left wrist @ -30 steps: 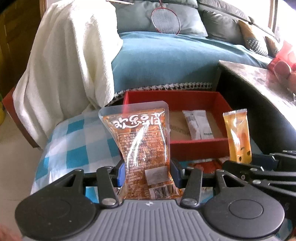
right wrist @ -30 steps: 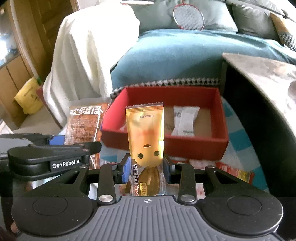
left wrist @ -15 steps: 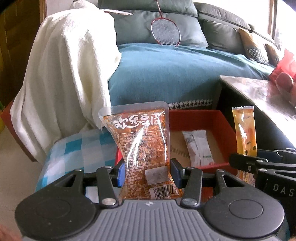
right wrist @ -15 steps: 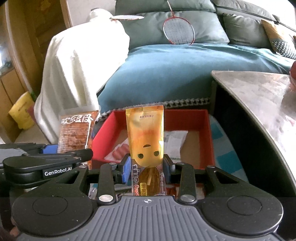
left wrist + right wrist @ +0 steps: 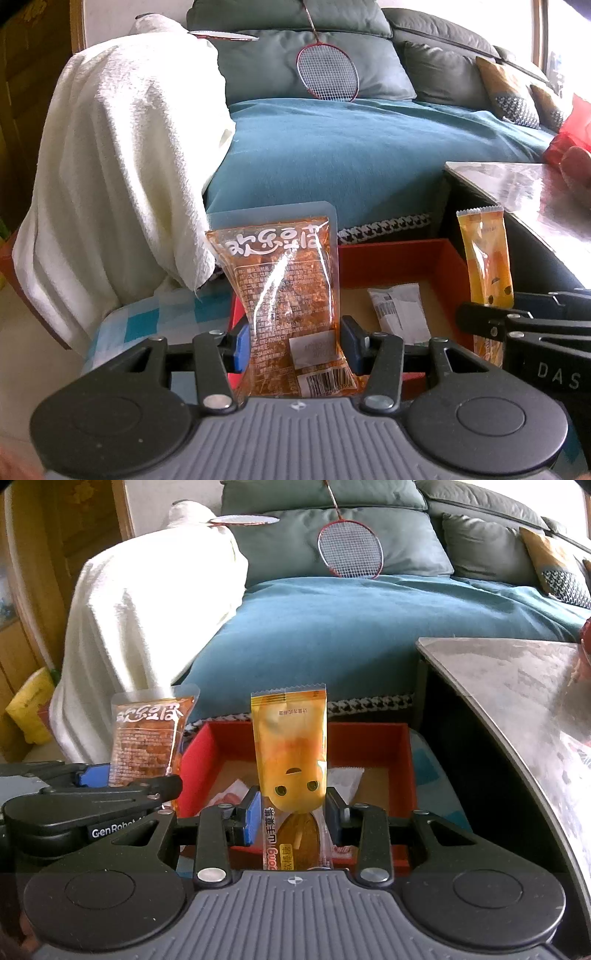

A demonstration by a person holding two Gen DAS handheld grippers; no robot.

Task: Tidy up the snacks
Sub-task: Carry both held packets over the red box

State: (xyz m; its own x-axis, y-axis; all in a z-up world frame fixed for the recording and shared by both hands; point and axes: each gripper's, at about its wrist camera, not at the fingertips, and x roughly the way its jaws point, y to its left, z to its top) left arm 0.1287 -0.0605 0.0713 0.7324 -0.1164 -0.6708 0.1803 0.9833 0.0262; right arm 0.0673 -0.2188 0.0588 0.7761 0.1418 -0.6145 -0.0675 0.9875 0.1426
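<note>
My left gripper (image 5: 293,345) is shut on an orange-brown snack pouch (image 5: 284,291) with white Chinese lettering and holds it upright. My right gripper (image 5: 291,821) is shut on a yellow snack packet (image 5: 290,753) with a cartoon face, also upright. Both are held in front of and above a red cardboard box (image 5: 399,258) (image 5: 369,738). A white packet (image 5: 400,312) lies in the box; it also shows in the right wrist view (image 5: 345,781). Each gripper's snack shows in the other view: the yellow packet (image 5: 485,258), the pouch (image 5: 149,742).
The box sits on a blue-and-white checked cloth (image 5: 147,321). A dark table with a grey top (image 5: 517,694) stands at the right. Behind is a teal-covered sofa (image 5: 351,147) with a white blanket (image 5: 122,155) and a badminton racket (image 5: 327,70).
Both grippers have risen and drawn back with their snacks; the red box now sits lower and closer under the fingers. Grips are unchanged.
</note>
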